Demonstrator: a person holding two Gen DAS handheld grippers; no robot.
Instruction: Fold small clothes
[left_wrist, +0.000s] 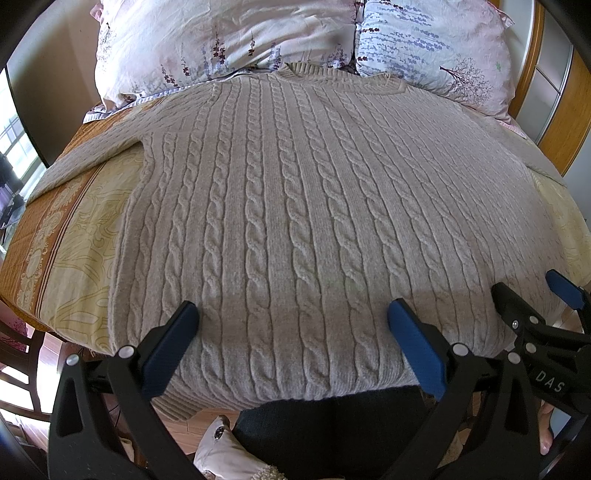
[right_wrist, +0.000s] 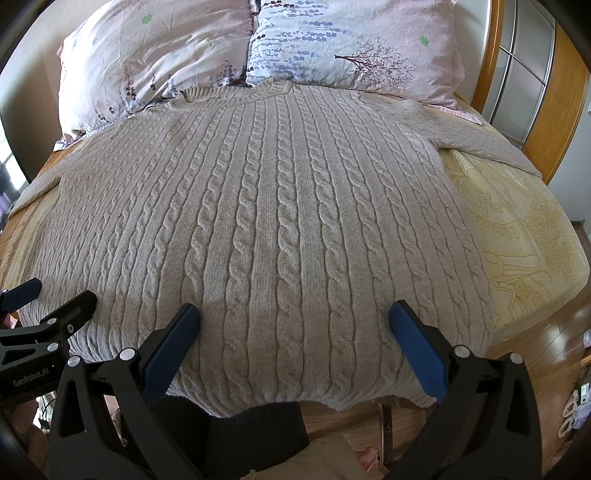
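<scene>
Cable-knit sweater (left_wrist: 295, 206) flat on bed (right_wrist: 517, 221) — left gripper (left_wrist: 291, 332), right gripper (right_wrist: 295, 332) both spread wide above hem, holding nothing.

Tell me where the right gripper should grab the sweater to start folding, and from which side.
Take the sweater's right sleeve, coming in from the right edge. It lies flat and spread outward on the sheet, so its free edge is likely easiest to pinch and carry across the body. The right gripper, jaws open, hovers at the hem.

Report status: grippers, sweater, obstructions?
Left gripper and right gripper open, over hem. Sweater flat, unfolded, sleeves out. Pillows touch collar.
</scene>
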